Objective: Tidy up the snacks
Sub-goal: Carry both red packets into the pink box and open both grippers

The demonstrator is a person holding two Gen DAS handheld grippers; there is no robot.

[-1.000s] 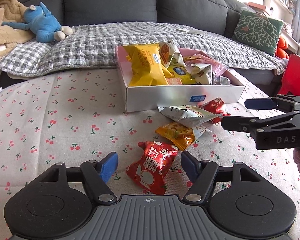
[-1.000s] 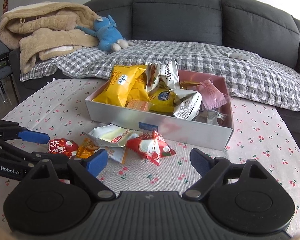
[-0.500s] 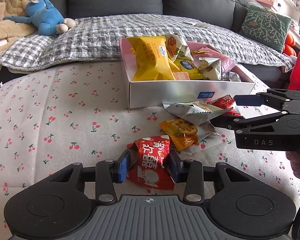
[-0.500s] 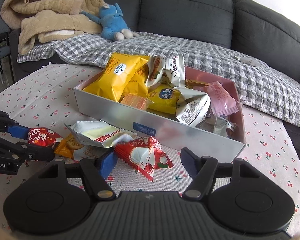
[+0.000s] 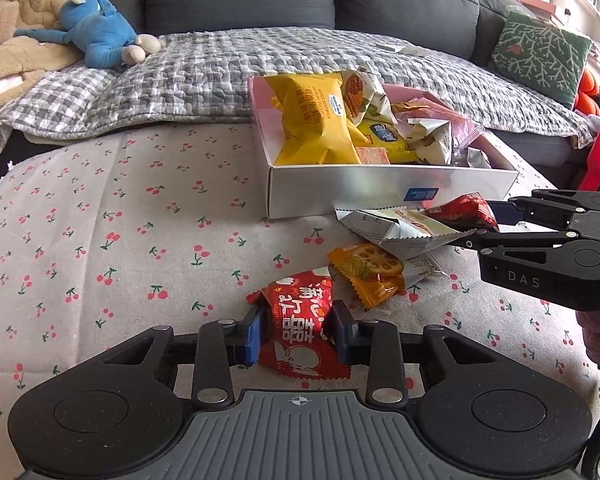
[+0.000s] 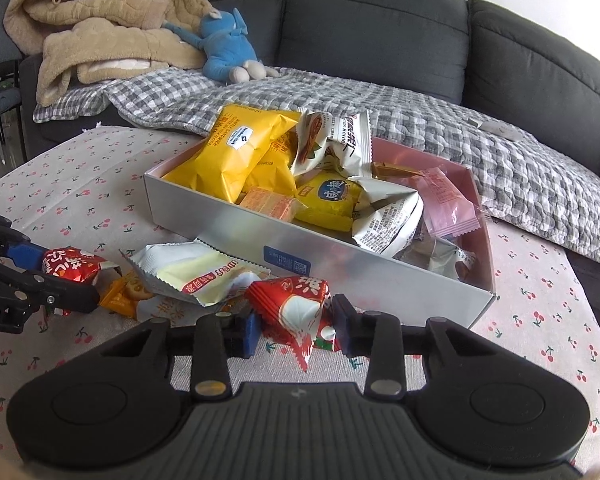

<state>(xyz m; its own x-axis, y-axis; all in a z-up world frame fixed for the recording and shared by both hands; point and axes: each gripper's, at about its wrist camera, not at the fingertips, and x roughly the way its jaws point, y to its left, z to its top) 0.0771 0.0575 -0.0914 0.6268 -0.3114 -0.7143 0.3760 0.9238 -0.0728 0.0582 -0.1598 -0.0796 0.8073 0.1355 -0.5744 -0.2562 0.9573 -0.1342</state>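
Note:
A white snack box (image 5: 380,194) with a pink inside stands on the cherry-print cloth, filled with yellow, white and pink packets; it also shows in the right wrist view (image 6: 364,256). My left gripper (image 5: 298,330) is shut on a red snack packet (image 5: 300,328), also seen in the right wrist view (image 6: 70,264). My right gripper (image 6: 292,326) is shut on a second red packet (image 6: 296,304), seen at the right in the left wrist view (image 5: 466,212). A white packet (image 6: 196,270) and an orange packet (image 5: 366,270) lie loose in front of the box.
A dark sofa with a grey checked blanket (image 5: 220,68) runs behind the table. A blue plush toy (image 6: 224,48) and a beige coat (image 6: 96,36) lie on it. A green cushion (image 5: 540,56) sits at the far right.
Both grippers closed: the left on the near red packet, the right on the red packet by the box. Both moved closer to the box.

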